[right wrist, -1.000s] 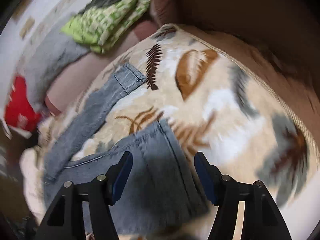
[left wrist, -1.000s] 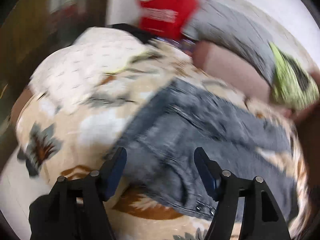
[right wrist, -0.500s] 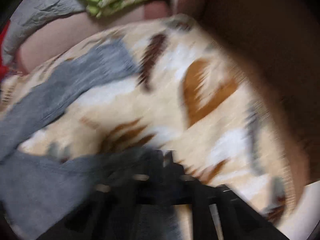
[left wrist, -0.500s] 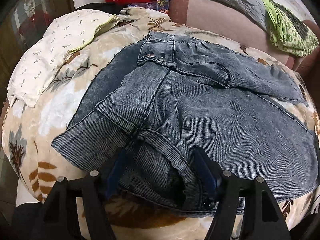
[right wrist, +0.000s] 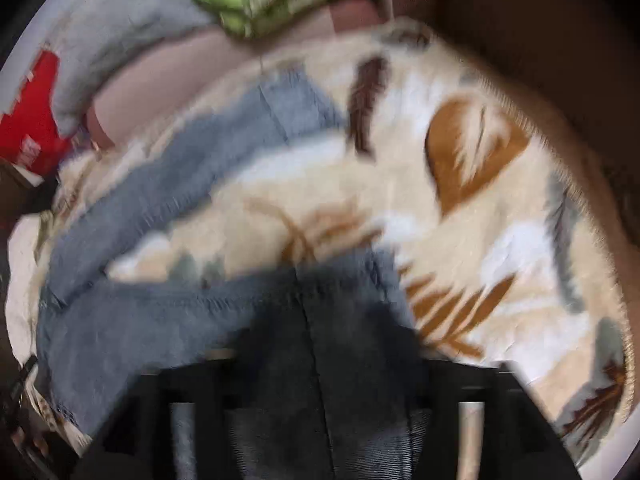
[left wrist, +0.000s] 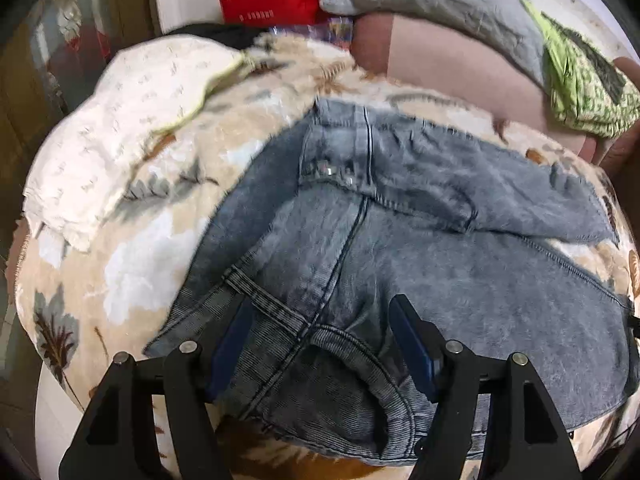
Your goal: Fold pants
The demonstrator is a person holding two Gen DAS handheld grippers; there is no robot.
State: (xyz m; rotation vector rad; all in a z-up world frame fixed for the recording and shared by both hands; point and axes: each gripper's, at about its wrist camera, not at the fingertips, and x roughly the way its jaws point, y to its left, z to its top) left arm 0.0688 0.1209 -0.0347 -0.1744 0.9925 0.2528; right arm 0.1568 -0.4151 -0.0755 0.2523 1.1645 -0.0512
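The pants, a washed blue denim pair, lay spread over the leaf-patterned blanket through the middle and lower right of the left wrist view, waistband end nearest the camera. My left claw stood wide open at the bottom of the frame, its blue pads straddling the crotch seam and bunched waistband, gripping nothing. My worry there was that closing on that lump would catch only the top layer, or pinch the blanket pile along with it, so the fold would drag crooked. One leg already lay twisted across the upper right, which could skew any fold. A white pillow sat in the upper left, well clear.

The right wrist view was badly smeared by motion. The pants ran from the left edge down to the bottom centre, where dark denim covered my right claw. I could not tell whether its jaws were closed on the cloth or merely under it. If the hold was shallow, the hem end could slip out mid-lift, and moving that fast made it likelier.
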